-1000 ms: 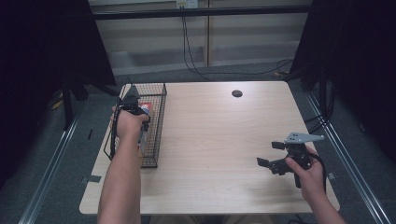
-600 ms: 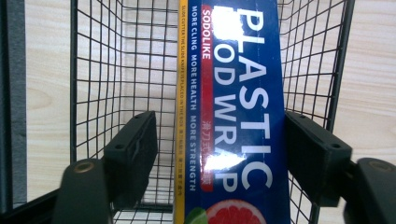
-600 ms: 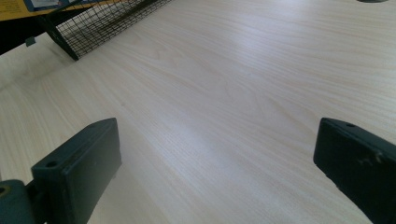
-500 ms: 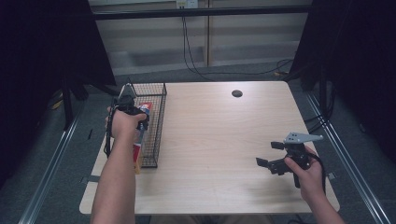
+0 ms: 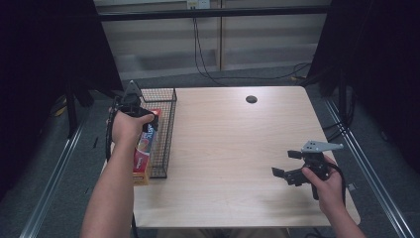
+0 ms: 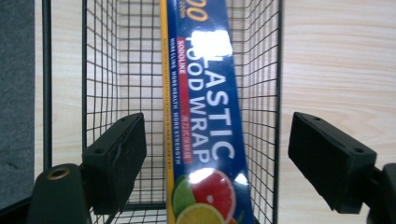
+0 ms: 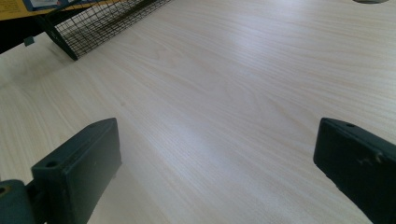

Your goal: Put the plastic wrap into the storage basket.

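A blue and yellow plastic wrap box [image 6: 205, 93] lies lengthwise in a black wire basket [image 6: 266, 93] at the table's left edge. In the high view the box [image 5: 142, 151] tilts, and its near end reaches past the basket [image 5: 167, 124]. My left gripper [image 6: 219, 161] hovers over the box; its jaws have just been opening and stand apart on either side of it, not touching. From above, the left gripper [image 5: 148, 121] is over the basket's far half. My right gripper [image 5: 286, 163] is open above bare table at the front right, its jaws [image 7: 215, 172] empty.
The light wooden table [image 5: 233, 148] has a small round dark hole [image 5: 251, 99] near its far edge. The basket [image 7: 102, 21] lies far to the left of the right gripper. Dark curtains and metal rails flank the table; cables hang behind it.
The left hand has risen a little off the box and shifted slightly left. The box stays in the basket. The right hand has not moved.
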Demonstrator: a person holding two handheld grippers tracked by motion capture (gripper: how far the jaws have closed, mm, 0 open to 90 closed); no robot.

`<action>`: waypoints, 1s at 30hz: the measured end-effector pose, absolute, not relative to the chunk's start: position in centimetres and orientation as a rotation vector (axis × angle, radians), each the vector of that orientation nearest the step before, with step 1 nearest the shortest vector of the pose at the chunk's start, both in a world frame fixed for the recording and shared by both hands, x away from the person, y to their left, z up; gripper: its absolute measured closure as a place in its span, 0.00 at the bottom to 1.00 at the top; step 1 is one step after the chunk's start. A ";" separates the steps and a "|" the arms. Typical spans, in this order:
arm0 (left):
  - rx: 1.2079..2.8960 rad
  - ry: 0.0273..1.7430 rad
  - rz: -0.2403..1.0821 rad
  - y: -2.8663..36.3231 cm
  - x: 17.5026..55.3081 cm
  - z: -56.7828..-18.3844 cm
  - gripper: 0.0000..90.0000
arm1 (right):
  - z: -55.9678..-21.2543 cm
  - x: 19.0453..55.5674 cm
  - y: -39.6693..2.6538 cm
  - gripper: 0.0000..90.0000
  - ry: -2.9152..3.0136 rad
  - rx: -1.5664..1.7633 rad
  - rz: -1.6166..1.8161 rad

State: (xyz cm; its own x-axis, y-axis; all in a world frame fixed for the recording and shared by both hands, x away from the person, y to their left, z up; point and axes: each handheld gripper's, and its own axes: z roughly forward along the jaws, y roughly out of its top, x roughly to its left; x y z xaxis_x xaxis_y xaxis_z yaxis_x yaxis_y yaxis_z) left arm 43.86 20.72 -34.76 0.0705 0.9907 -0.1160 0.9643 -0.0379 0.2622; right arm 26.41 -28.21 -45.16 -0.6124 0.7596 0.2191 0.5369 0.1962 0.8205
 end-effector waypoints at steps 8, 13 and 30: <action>2.107 1.864 0.079 19.8 43.3 -33.9 0.22 | -45.1 26.4 -28.2 0.01 2.238 1.237 1.379; 2.140 1.778 0.089 19.2 42.9 -33.4 0.22 | -45.2 26.4 -28.2 0.01 2.242 1.227 1.379; 2.212 1.599 0.063 17.1 41.3 -32.8 0.19 | -45.2 26.5 -28.0 0.01 2.251 1.227 1.383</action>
State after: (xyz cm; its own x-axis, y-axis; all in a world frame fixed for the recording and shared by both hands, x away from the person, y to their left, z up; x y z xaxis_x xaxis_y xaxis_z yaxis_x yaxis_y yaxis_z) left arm 41.27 17.14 -32.77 0.3417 0.9186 -0.1987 0.9001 -0.2590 0.3505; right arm 26.47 -28.05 -45.22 -0.6237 0.7501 0.2199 0.5352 0.2048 0.8195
